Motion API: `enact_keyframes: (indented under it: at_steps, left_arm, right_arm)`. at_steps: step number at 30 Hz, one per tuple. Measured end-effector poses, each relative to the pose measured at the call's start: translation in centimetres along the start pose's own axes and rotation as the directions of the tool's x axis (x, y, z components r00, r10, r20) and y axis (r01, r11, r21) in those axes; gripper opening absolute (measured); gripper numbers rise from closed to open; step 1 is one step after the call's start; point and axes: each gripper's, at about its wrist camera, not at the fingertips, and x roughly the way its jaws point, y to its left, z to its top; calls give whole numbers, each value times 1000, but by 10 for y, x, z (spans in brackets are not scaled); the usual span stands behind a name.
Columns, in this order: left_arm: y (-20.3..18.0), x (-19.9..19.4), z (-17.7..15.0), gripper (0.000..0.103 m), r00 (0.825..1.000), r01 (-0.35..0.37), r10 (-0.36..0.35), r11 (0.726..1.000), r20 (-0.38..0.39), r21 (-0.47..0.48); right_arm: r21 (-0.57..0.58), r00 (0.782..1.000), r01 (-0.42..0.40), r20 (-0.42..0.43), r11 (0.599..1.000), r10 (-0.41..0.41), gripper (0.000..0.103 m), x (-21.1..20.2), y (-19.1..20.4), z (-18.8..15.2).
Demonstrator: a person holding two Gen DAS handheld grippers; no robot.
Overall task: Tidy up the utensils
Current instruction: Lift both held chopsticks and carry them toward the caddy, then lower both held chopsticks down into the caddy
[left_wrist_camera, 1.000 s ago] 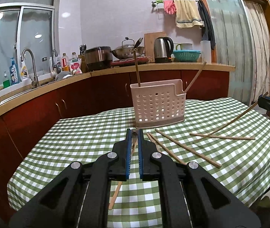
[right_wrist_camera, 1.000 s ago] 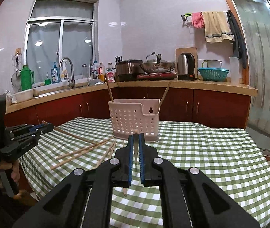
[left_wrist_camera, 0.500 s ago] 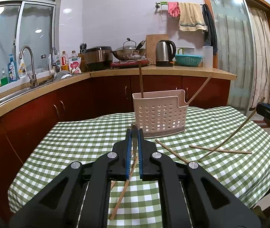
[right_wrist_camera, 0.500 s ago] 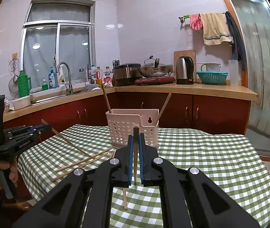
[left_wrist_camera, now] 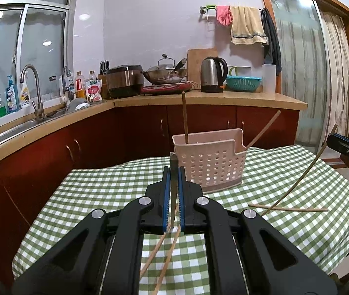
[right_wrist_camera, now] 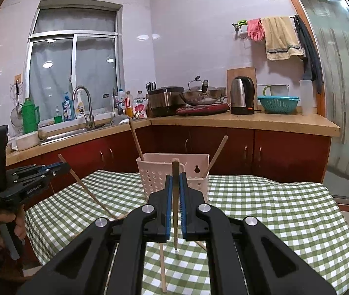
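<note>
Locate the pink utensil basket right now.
The pink utensil basket stands on the checked tablecloth near its far edge, centre of both wrist views, in front of the red cabinets, two chopsticks inside.

Lower ends of the two chopsticks (left_wrist_camera: 185, 120) standing in the perforated holder (left_wrist_camera: 210, 164) are hidden behind its wall. Bottle labels (right_wrist_camera: 68, 107) by the sink are too small to read. The person's hand (right_wrist_camera: 1, 223) is cut off, apparently by the picture's left edge.

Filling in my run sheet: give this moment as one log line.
left gripper: shut on chopstick | right gripper: shut on chopstick | basket: two chopsticks inside
</note>
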Motion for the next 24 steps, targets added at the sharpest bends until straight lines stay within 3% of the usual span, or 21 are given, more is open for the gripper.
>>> enact_keyframes:
  at_steps: [6, 12, 24]
  left_arm:
    - [7, -1, 17, 7, 999, 45, -45, 998, 10, -42]
    - [8, -8, 49, 7, 993, 85, -81, 995, 83, -53]
    - [-13, 3, 109, 7, 964, 141, -135, 990, 228, -6]
  right_arm:
    - [14, 1000, -14, 29, 1000, 13, 6, -1, 0, 19]
    - [6, 996, -17, 89, 1000, 17, 6, -2, 0, 46]
    - [-27, 981, -8, 194, 1000, 14, 6, 16, -5, 89]
